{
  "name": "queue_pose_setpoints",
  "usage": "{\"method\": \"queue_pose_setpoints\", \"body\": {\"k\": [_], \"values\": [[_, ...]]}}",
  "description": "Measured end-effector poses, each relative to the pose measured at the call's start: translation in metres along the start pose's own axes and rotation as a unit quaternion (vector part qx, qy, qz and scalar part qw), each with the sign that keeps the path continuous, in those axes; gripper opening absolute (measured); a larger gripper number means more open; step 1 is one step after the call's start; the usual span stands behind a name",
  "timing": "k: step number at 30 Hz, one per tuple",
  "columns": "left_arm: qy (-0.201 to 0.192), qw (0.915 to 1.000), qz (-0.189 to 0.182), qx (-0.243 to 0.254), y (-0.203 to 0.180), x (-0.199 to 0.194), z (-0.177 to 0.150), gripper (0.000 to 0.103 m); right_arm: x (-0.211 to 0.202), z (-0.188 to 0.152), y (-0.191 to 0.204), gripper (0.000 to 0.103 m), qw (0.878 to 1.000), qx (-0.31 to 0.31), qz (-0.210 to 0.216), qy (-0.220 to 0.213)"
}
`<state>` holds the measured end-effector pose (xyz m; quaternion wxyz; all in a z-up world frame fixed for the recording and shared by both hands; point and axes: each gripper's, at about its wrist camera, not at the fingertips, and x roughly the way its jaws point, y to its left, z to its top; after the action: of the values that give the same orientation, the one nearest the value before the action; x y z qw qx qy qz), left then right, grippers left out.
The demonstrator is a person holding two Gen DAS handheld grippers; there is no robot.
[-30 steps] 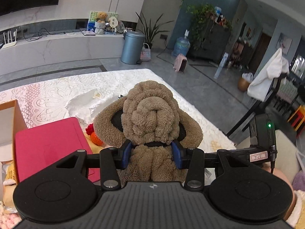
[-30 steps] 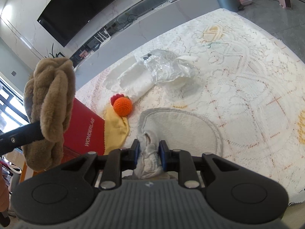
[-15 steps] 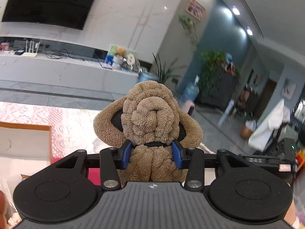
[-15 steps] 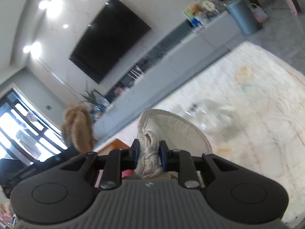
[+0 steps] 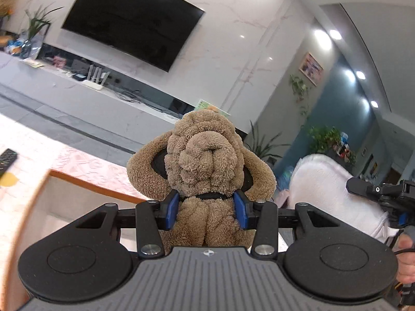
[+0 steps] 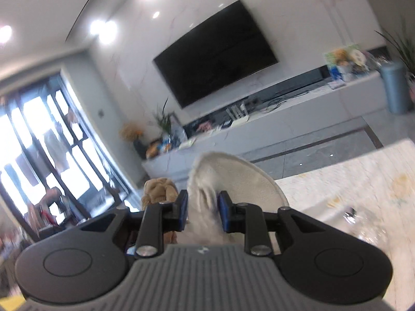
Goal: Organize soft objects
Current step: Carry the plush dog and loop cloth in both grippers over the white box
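A brown plush dog (image 5: 205, 150) is held at its neck, between the blue pads of my left gripper (image 5: 207, 207), which is shut on it. The dog hangs above the open cardboard box (image 5: 90, 184). My right gripper (image 6: 203, 212) holds a white plush slipper (image 6: 233, 176) in the air, high over the table. Its jaws are opening, and the slipper's fleece still fills the gap between the pads. The left wrist view shows that slipper (image 5: 332, 189) at the right, with the right gripper (image 5: 384, 194) and a hand (image 5: 407, 259) behind it. The right wrist view shows the dog (image 6: 158, 189) to the left.
The lace-covered table (image 6: 363, 181) lies below at the right with a clear plastic bag (image 6: 363, 223) on it. A remote (image 5: 6, 158) lies on the cloth left of the box. A TV wall and a long low console (image 5: 116, 98) stand beyond.
Both grippers rose and swung away from the tabletop toward the TV wall. The slipper left the table in the right gripper. The dog moved left over the box, still held.
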<state>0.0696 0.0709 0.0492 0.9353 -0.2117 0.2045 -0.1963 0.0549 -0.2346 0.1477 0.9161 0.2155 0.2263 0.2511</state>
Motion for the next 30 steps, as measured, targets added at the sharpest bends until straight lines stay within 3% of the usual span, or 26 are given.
{"method": "queue_pose_setpoints", "body": {"k": [4, 6, 11, 16, 19, 20, 21, 22, 24, 27, 30], "values": [[-0.011, 0.9983, 0.014, -0.055, 0.048, -0.014, 0.008, 0.050, 0.048, 0.001, 0.043, 0.012, 0.999, -0.031, 0.025, 0.037], [-0.013, 0.9966, 0.024, -0.078, 0.065, -0.017, 0.009, 0.050, 0.075, -0.005, 0.059, 0.002, 0.997, -0.045, 0.028, 0.058], [-0.016, 0.9928, 0.029, -0.116, 0.091, -0.021, 0.016, 0.050, 0.143, -0.031, 0.078, 0.000, 0.991, -0.061, 0.026, 0.120], [-0.005, 0.9921, 0.021, -0.124, 0.104, -0.024, 0.018, 0.050, 0.159, -0.053, 0.067, 0.002, 0.984, -0.082, -0.009, 0.159], [-0.007, 0.9919, 0.010, -0.126, 0.110, -0.029, 0.015, 0.050, 0.155, -0.065, 0.054, 0.007, 0.978, -0.098, -0.049, 0.180], [-0.006, 0.9920, 0.006, -0.126, 0.109, -0.029, 0.015, 0.050, 0.153, -0.070, 0.053, 0.017, 0.973, -0.117, -0.075, 0.187], [-0.004, 0.9922, 0.003, -0.125, 0.110, -0.028, 0.015, 0.050, 0.150, -0.076, 0.051, 0.037, 0.966, -0.139, -0.101, 0.194], [-0.001, 0.9924, 0.001, -0.123, 0.110, -0.028, 0.014, 0.050, 0.148, -0.082, 0.051, 0.044, 0.957, -0.165, -0.127, 0.201], [0.006, 0.9927, -0.002, -0.120, 0.109, -0.025, 0.013, 0.050, 0.145, -0.094, 0.053, 0.048, 0.938, -0.219, -0.151, 0.222], [0.013, 0.9921, 0.002, -0.125, 0.107, -0.025, 0.012, 0.050, 0.135, -0.110, 0.057, 0.059, 0.921, -0.261, -0.140, 0.253], [0.011, 0.9917, 0.009, -0.128, 0.106, -0.026, 0.012, 0.050, 0.130, -0.126, 0.062, 0.061, 0.896, -0.315, -0.155, 0.272]]}}
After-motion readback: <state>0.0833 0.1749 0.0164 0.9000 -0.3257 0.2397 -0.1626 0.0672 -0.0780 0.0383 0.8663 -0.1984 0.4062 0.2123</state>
